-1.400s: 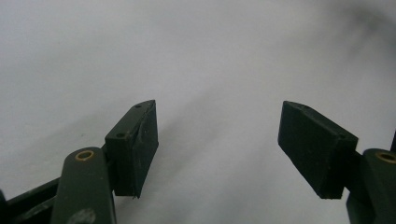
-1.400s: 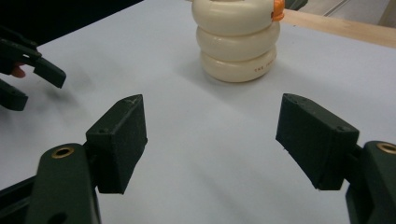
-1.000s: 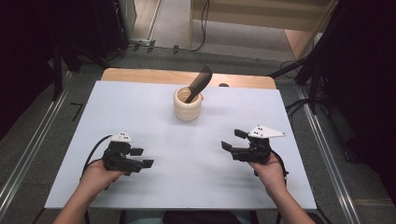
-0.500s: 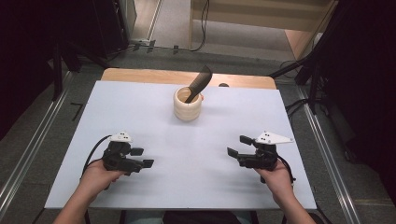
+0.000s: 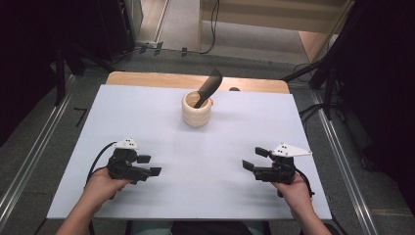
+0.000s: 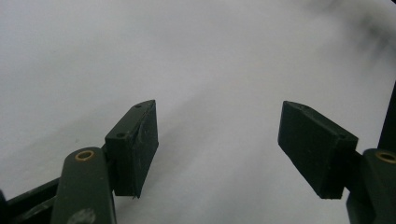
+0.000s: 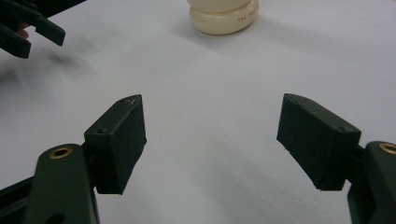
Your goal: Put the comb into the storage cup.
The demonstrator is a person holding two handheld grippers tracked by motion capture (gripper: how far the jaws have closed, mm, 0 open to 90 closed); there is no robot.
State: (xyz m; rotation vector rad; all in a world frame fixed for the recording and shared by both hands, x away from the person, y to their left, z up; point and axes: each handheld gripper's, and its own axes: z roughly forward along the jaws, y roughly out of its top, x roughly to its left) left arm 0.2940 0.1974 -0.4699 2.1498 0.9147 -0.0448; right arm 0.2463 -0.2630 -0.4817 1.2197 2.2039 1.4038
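Observation:
A cream mortar (image 5: 196,108) stands at the far middle of the white table (image 5: 205,147), with a dark pestle (image 5: 208,87) leaning out of it toward the far right. Its base (image 7: 224,16) appears at the top of the right gripper view. My left gripper (image 5: 149,165) rests low at the near left, open, jaws wide apart with nothing between them (image 6: 217,140). At the near right, my right gripper (image 5: 254,159) is open too and holds nothing (image 7: 210,140). Both point toward the table's middle.
A wooden strip (image 5: 195,81) runs along the table's far edge. Metal rails (image 5: 34,147) flank the table on the floor, with cables (image 5: 313,110) at the right. The other hand's gripper (image 7: 28,28) shows at the top left of the right gripper view.
My right gripper has drawn back toward the near edge and slightly right, still open. The left gripper has stayed put.

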